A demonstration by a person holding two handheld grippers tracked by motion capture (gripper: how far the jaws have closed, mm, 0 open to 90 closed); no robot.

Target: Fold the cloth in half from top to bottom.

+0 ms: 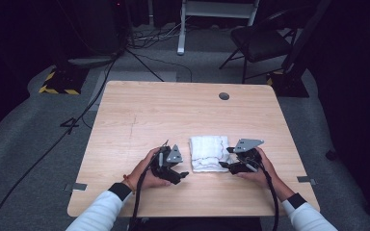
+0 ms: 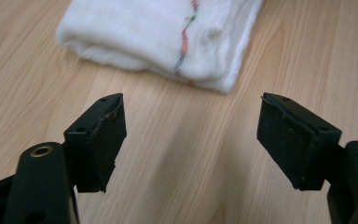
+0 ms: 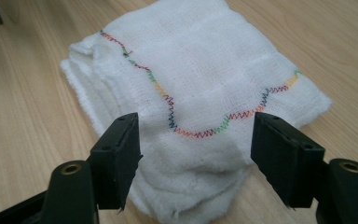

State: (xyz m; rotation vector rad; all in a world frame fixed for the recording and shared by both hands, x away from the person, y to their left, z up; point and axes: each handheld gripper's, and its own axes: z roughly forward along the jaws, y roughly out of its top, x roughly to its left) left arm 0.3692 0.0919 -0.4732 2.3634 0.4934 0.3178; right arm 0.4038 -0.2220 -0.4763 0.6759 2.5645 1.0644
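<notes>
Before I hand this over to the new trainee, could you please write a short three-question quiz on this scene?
1. True or false: the left gripper is shut on the cloth.
2. Which gripper has its jaws on either side of the cloth's near corner? A) left gripper B) right gripper C) neither
3. What runs across the white cloth as a wavy line?

Key
1. False: its jaws stand open over bare table, short of the cloth.
2. B: its open jaws flank the corner without closing on it.
3. A zigzag seam of many-coloured stitching.
</notes>
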